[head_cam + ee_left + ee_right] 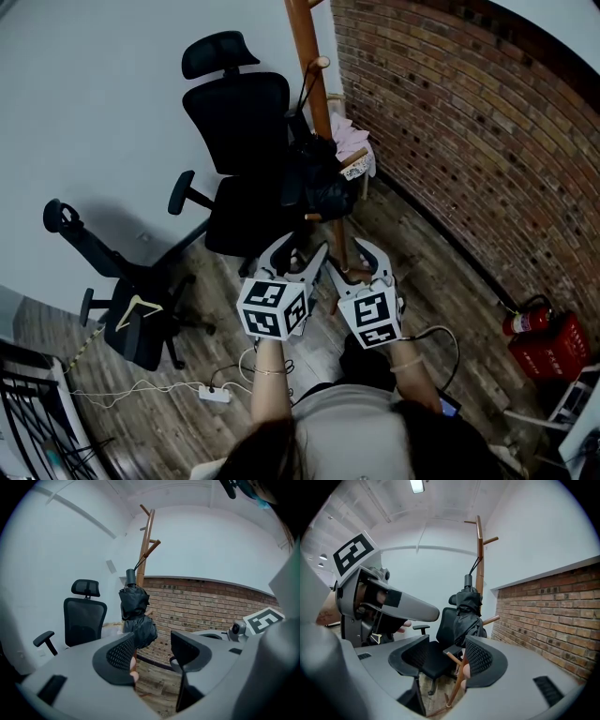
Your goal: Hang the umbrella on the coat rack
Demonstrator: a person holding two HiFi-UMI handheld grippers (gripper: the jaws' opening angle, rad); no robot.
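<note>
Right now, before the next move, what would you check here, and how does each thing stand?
1. The folded black umbrella hangs from the wooden coat rack by its strap: ok.
2. The left tool is open, with nothing between its jaws: ok.
3. The right tool is open and empty: ok.
4. Both tools are apart from the umbrella: ok.
5. The strap is seated securely on its peg: cannot tell.

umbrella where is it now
In the head view the umbrella hangs on the coat rack at top centre, between the office chair on its left and the brick wall.
</note>
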